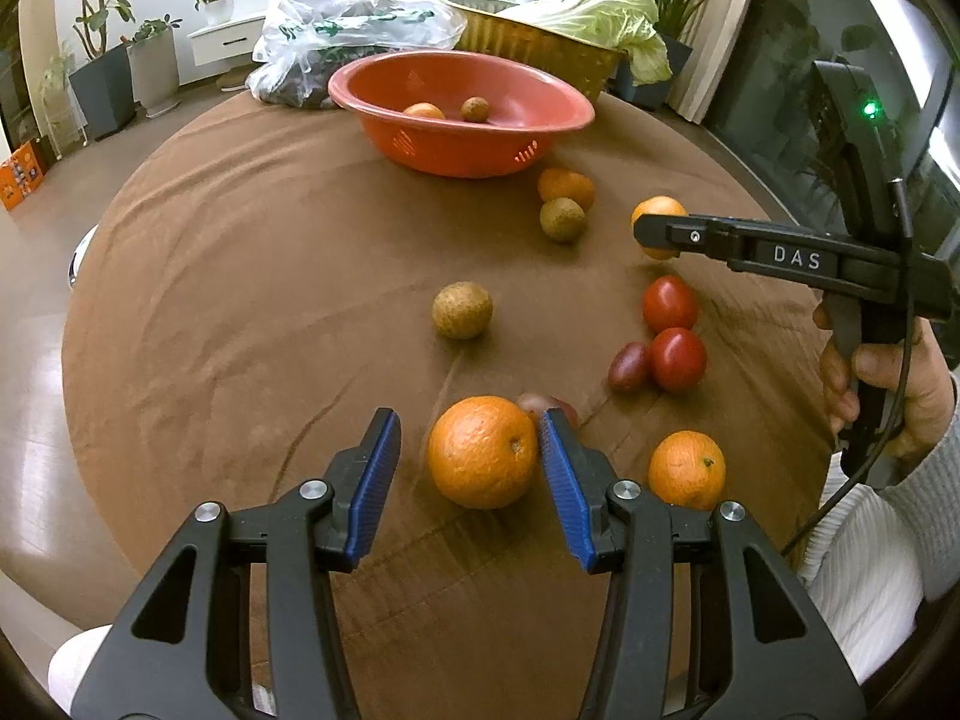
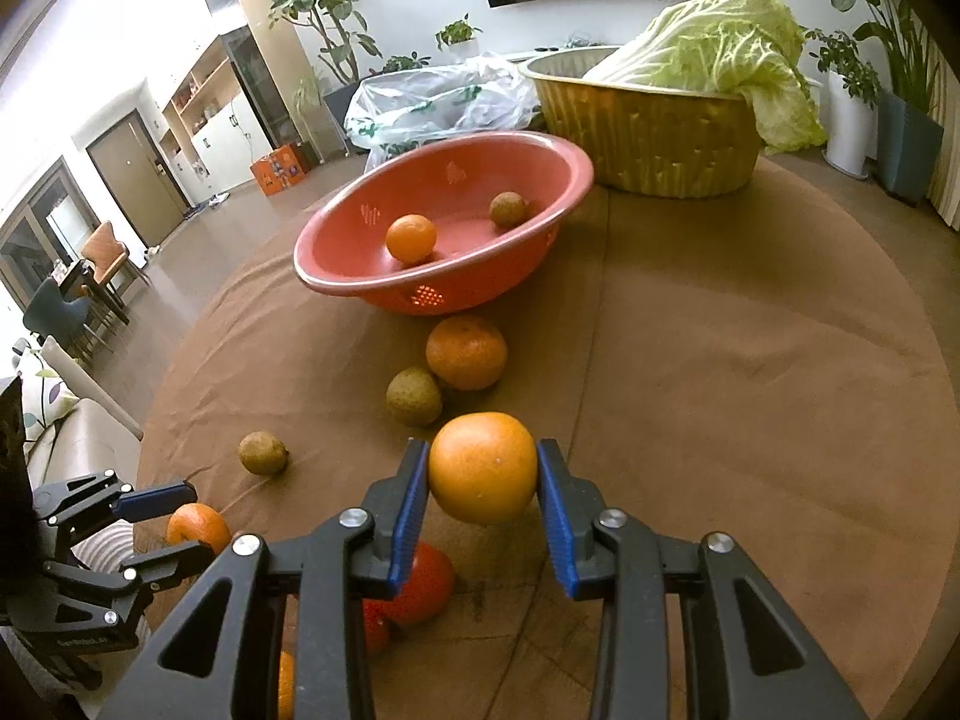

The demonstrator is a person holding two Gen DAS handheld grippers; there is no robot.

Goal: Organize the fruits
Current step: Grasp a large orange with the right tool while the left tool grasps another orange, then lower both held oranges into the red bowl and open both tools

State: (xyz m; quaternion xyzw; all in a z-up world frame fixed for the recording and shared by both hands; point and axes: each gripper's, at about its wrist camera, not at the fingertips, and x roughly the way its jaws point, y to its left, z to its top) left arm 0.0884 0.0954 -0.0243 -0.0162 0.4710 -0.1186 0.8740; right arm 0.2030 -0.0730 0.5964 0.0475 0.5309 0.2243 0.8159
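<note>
A red colander bowl at the back of the brown table holds an orange and a brown longan. My left gripper is open around a large orange that rests on the cloth against the right pad. My right gripper is shut on an orange and holds it above the cloth; it also shows in the left wrist view. Loose on the table are another orange, red tomatoes, a mandarin and longans.
A gold basin with a napa cabbage stands behind the bowl. A plastic bag lies at the back left. The round table's edge curves close on both sides. Potted plants stand on the floor beyond.
</note>
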